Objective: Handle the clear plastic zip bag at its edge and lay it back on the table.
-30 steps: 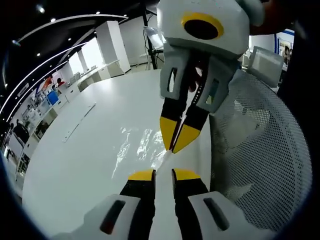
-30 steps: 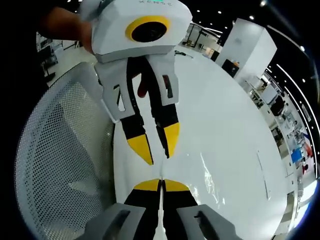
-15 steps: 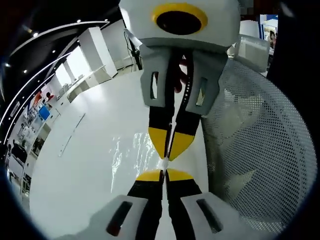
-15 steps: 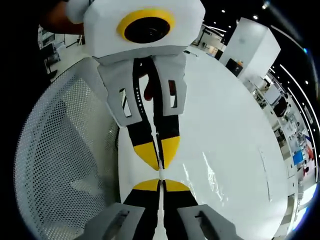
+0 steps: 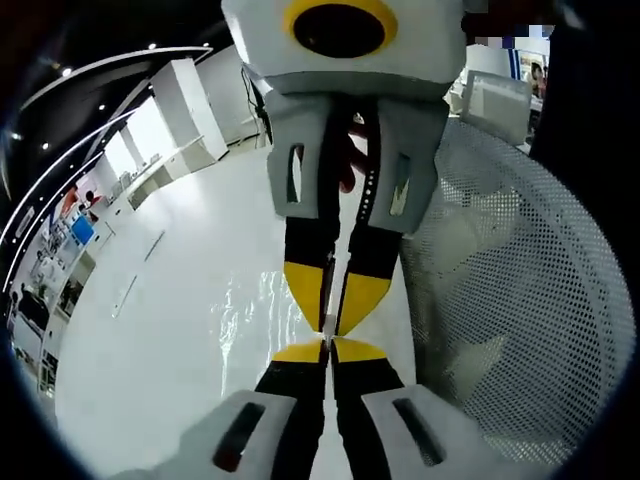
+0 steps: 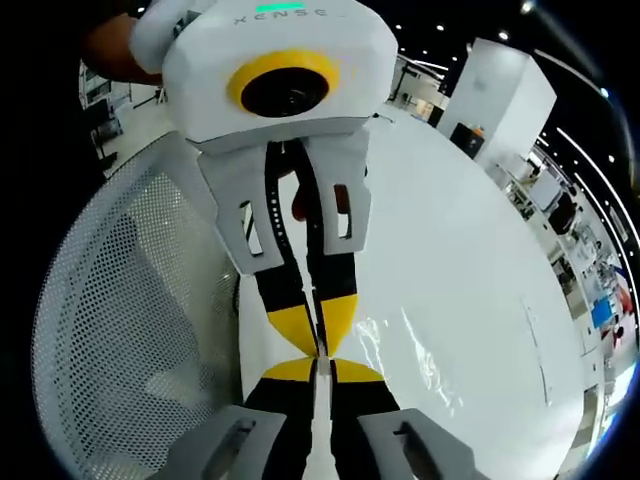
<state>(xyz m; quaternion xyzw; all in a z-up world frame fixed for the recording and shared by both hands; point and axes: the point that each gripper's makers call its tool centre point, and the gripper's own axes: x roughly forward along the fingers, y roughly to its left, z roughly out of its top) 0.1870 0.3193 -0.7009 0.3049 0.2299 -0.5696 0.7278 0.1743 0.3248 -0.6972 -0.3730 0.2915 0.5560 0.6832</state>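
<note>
**Two claws meet tip to tip on the bag's edge**

A second ago the left claw (image 5: 327, 348) had its two yellow tips apart. It has since pressed them together on the thin edge of the clear plastic zip bag (image 5: 262, 310). The right claw (image 6: 321, 368) was already pinching that edge, and it has stayed that way. The two claws have also come closer, so that their yellow tips nearly touch.

In the left gripper view, the right claw reaches in from the far side and points at the left claw. Its tips squeeze the same thin edge. In the right gripper view it is the other way round: the left claw (image 6: 320, 340) comes in from the far side and meets the right claw's tips.

The bag is see-through and hard to make out. Its shiny, wrinkly sheet spreads from the claw tips over the near part of the white table (image 5: 150, 330). In the right gripper view the bag (image 6: 410, 350) glints just to the right of the tips.

Beside the table's edge is a white mesh chair back (image 5: 510, 300) with lots of little holes. Far off stands a big white pillar (image 6: 500, 90) under ceiling lights.
</note>
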